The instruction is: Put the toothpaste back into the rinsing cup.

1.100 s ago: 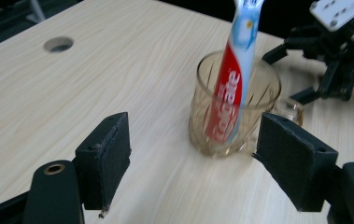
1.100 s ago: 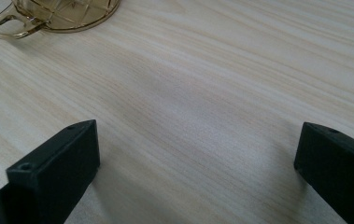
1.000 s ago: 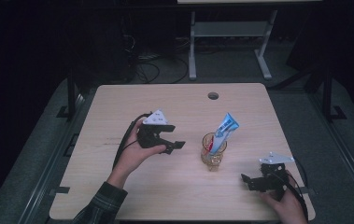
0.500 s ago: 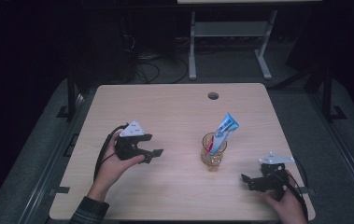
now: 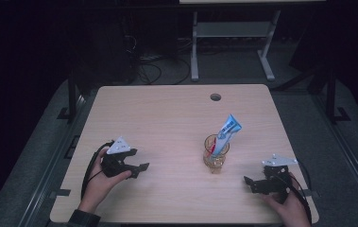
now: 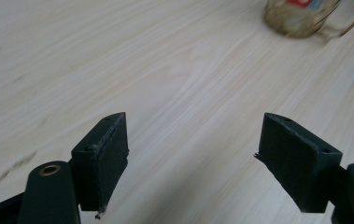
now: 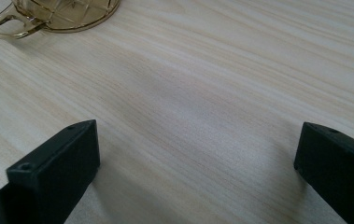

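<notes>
With both the left tongs (image 5: 141, 167) and the right tongs (image 5: 248, 181) spread wide and empty on the surface (image 5: 167, 123), the glass mug (image 5: 216, 153) between them risks tipping if struck, since the leaning tube (image 5: 227, 133) makes it top-heavy.

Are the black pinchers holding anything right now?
No. The left gripper and right gripper are both open with bare table between their jaws. The glass cup with the tube stands apart.
</notes>
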`<state>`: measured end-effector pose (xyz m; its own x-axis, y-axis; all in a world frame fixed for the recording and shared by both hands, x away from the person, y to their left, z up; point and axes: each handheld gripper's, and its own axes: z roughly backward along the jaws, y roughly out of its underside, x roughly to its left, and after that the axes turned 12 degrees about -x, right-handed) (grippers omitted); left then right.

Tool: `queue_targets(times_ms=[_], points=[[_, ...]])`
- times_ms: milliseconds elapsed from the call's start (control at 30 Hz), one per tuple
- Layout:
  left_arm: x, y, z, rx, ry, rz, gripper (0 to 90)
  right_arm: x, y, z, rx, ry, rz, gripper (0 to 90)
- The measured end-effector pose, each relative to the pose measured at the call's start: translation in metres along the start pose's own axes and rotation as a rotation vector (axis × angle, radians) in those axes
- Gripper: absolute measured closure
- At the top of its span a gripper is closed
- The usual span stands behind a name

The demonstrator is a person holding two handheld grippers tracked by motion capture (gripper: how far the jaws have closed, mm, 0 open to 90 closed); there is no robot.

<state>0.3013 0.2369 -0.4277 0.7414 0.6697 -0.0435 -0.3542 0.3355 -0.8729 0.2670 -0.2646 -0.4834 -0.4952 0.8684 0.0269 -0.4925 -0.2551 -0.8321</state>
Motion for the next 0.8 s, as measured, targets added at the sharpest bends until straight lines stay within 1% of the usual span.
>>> queue_targets(times_ms=[133,200,233,367,467,500,600,700,800], points=[[0.003,0.015,0.007,0.026,-0.036,0.011,22.5,0.0,0.0,0.0,0.0,0.0,0.0,0.0],[0.005,0.021,0.01,0.036,-0.046,0.018,22.3,0.0,0.0,0.0,0.0,0.0,0.0,0.0],[0.006,0.026,0.013,0.041,-0.056,0.026,22.3,0.0,0.0,0.0,0.0,0.0,-0.001,0.0],[0.008,0.039,0.019,0.073,-0.09,0.026,22.2,0.0,0.0,0.0,0.0,0.0,0.0,0.0],[0.009,0.048,0.022,0.086,-0.113,0.027,22.1,0.0,0.0,0.0,0.0,0.0,-0.001,0.0],[0.009,0.051,0.024,0.088,-0.127,0.031,22.0,0.0,0.0,0.0,0.0,0.0,0.0,0.0],[0.011,0.057,0.026,0.089,-0.143,0.035,21.6,0.0,0.0,0.0,0.0,0.0,-0.002,0.0],[0.012,0.062,0.029,0.087,-0.163,0.049,20.9,0.0,0.0,0.0,0.0,0.0,0.0,0.0],[0.013,0.065,0.03,0.075,-0.171,0.044,18.7,0.001,0.0,0.0,0.0,-0.001,-0.001,0.0]])
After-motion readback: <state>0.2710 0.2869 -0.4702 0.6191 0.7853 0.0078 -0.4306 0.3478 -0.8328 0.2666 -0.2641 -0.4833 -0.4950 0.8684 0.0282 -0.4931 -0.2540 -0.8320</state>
